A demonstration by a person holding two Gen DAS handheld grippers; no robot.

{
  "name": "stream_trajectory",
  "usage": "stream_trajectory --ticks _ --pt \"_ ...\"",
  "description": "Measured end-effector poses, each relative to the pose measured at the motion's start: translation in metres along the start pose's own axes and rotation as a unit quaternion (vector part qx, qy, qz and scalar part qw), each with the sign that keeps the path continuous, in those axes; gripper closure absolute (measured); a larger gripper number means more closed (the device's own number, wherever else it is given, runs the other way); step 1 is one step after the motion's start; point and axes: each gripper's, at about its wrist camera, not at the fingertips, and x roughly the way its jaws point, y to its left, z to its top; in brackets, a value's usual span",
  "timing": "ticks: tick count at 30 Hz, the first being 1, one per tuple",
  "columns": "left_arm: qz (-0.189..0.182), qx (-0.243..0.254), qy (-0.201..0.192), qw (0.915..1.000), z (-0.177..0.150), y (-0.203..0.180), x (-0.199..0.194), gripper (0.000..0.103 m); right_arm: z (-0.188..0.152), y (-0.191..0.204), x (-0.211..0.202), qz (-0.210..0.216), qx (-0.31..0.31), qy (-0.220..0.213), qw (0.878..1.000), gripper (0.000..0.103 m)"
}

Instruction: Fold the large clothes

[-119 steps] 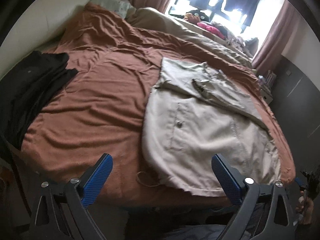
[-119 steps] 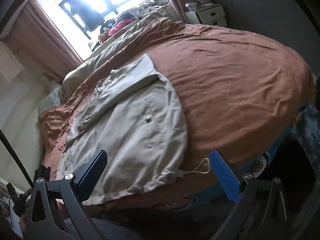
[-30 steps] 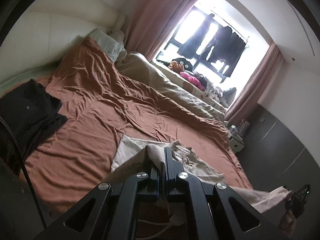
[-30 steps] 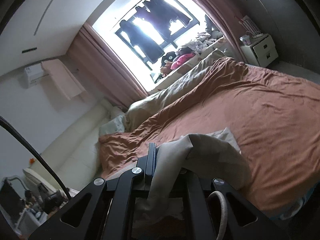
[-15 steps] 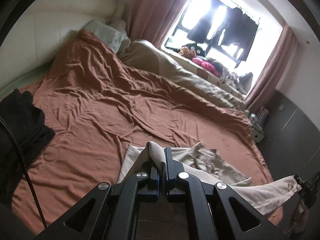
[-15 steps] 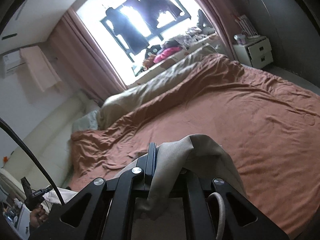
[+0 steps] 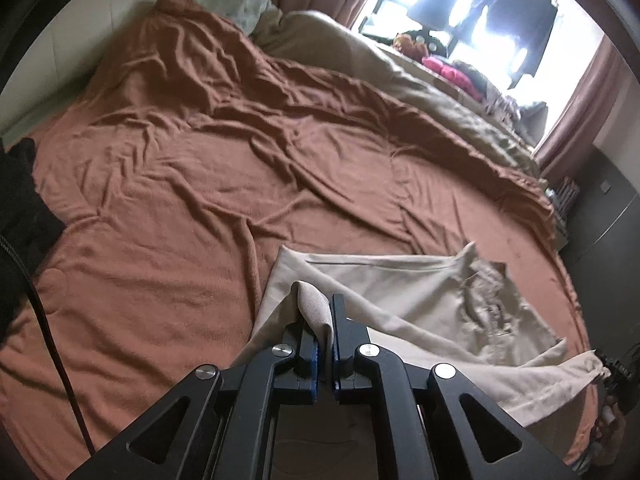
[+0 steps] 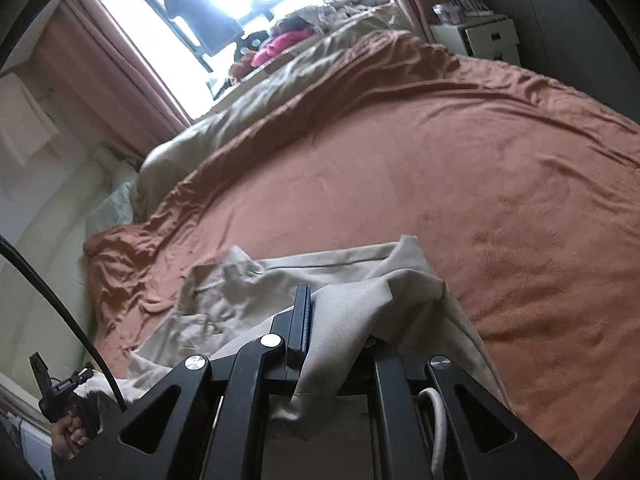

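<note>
A large beige jacket [image 7: 404,284] lies on the bed's rust-brown blanket [image 7: 200,184]. My left gripper [image 7: 325,320] is shut on its hem corner, held above the jacket's lower half. My right gripper [image 8: 316,312] is shut on the other hem corner of the jacket [image 8: 280,280], and cloth drapes over its right finger. The lifted hem stretches between the two grippers, over the collar part that rests on the blanket [image 8: 440,160]. A white drawcord [image 8: 438,424] hangs by the right gripper.
Dark clothes [image 7: 20,208] lie at the bed's left edge. A beige duvet [image 7: 420,92] runs along the window side with pink clothes [image 7: 448,72] behind it. A white nightstand [image 8: 480,36] stands at the far right. A pillow [image 7: 228,0] lies at the head.
Four seconds ago both grippers were open before the flat jacket. Since then both shut on the hem, lifted it and carried it forward; in the last second they have tilted lower over the bed.
</note>
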Motion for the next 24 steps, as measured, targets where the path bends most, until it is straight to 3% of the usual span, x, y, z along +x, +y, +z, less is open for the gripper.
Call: stream_trajectory --ticks 3,5,6,7,8,10,12,17,24 --pt "-0.006 -0.013 0.03 0.9994 0.005 0.003 0.023 0.084 0.009 0.001 0.02 -0.015 0.012 0.03 0.999 0.091" --pt "-0.029 -0.033 0.038 0.9983 0.008 0.006 0.029 0.049 0.014 0.007 0.024 -0.008 0.02 0.036 0.999 0.066" --pt "-0.037 -0.035 0.033 0.9982 0.01 0.005 0.027 0.041 0.018 0.012 0.022 0.0 0.021 0.03 0.999 0.026" --pt "-0.033 -0.027 0.019 0.9989 0.011 0.001 0.022 0.029 0.022 0.014 0.022 0.007 0.021 0.027 0.999 0.0" --pt "-0.023 -0.014 0.003 0.9996 0.011 -0.004 0.015 0.019 0.025 0.022 0.015 0.01 0.019 0.018 1.0 0.0" --pt "-0.012 0.009 -0.024 0.9996 0.012 -0.013 0.003 0.013 0.029 0.03 0.011 0.015 0.013 0.016 1.0 0.0" --pt "-0.013 0.026 -0.023 0.9993 0.013 -0.021 0.0 0.012 0.031 0.046 0.007 0.002 -0.004 0.021 1.0 0.0" --pt "0.003 0.105 0.029 0.994 0.008 -0.051 0.022 0.012 0.027 0.089 0.012 -0.038 -0.073 0.035 0.996 0.0" --pt "0.039 0.177 0.115 0.9767 -0.018 -0.068 0.077 0.015 0.015 0.136 0.043 -0.057 -0.157 0.095 0.981 0.017"
